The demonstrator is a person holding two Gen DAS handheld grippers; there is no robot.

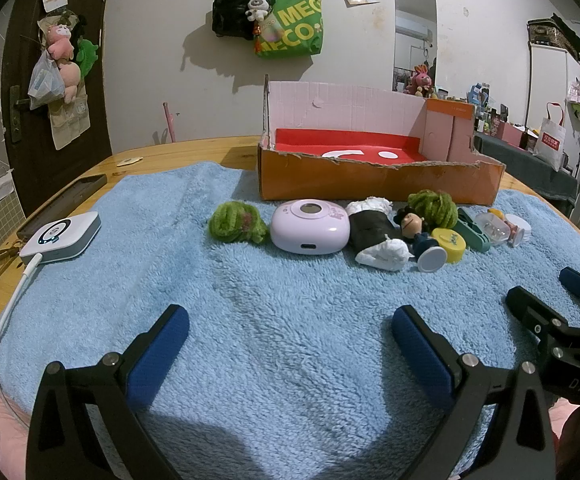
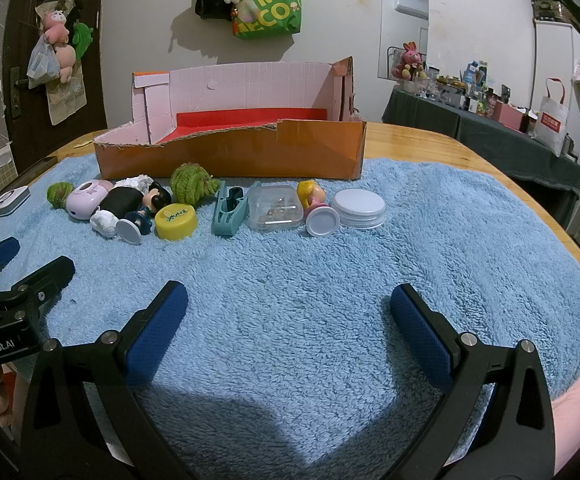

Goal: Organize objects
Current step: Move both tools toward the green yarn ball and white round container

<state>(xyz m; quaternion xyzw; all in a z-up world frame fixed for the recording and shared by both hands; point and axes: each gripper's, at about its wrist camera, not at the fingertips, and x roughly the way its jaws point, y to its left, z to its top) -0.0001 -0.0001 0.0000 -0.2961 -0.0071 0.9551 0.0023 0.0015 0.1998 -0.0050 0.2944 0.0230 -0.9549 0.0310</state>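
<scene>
Both grabbers — the left gripper [image 1: 290,330] and the right gripper [image 2: 289,307] — are wide open (holding nothing) over the blue towel [image 2: 429,248], toys near the orange box [image 2: 250,152].

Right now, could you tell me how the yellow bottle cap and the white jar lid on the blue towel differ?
The yellow bottle cap is bright yellow with a printed top, while the white jar lid is plain white. The yellow bottle cap looks narrower than the white jar lid. The yellow bottle cap lies mid-row beside a toppled dark-haired figurine; the white jar lid ends the row on the right. Both are round and rest flat on the blue towel.
</scene>
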